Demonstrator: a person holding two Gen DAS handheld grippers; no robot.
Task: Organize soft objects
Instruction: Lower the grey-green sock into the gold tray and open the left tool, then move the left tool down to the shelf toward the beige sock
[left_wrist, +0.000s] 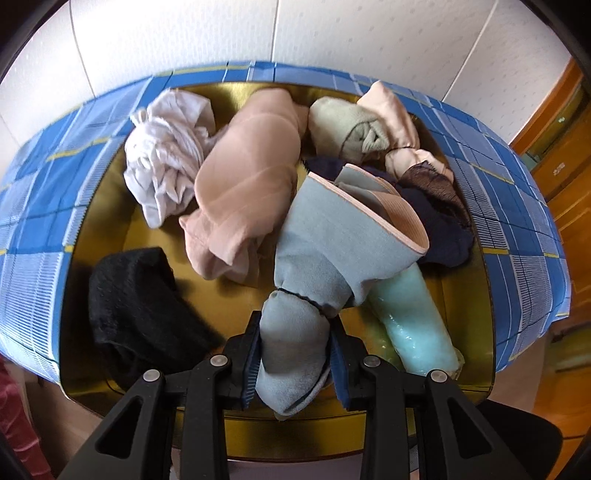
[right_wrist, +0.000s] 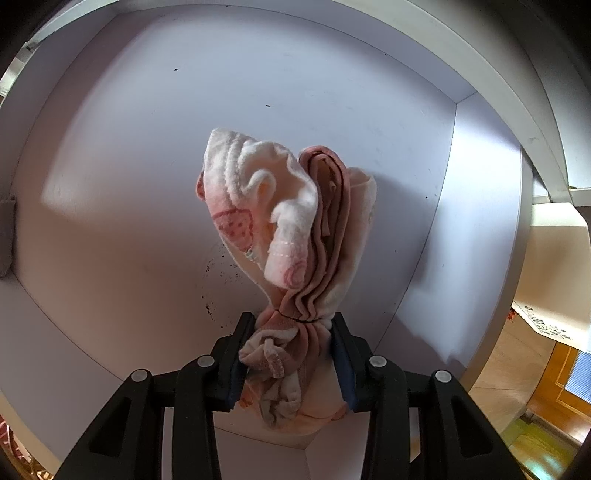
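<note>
In the left wrist view my left gripper (left_wrist: 295, 354) is shut on a light blue sock bundle (left_wrist: 321, 251) with a peach ribbed cuff, tied by a thin dark band. It hangs over a gold tray (left_wrist: 465, 332) full of soft items: a white bunched cloth (left_wrist: 162, 162), beige tights (left_wrist: 243, 177), a pale green sock roll (left_wrist: 347, 133), a dark navy piece (left_wrist: 439, 229) and a black sock (left_wrist: 144, 314). In the right wrist view my right gripper (right_wrist: 291, 354) is shut on a pink and white fluffy sock bundle (right_wrist: 291, 206) above a white box floor (right_wrist: 122, 229).
The tray rests on a blue checked tablecloth (left_wrist: 40, 236) before a white wall. A pale turquoise packet (left_wrist: 417, 325) lies in the tray at the right. Wooden furniture (left_wrist: 561, 155) stands at the far right. The white box has a side wall (right_wrist: 476, 206) to the right.
</note>
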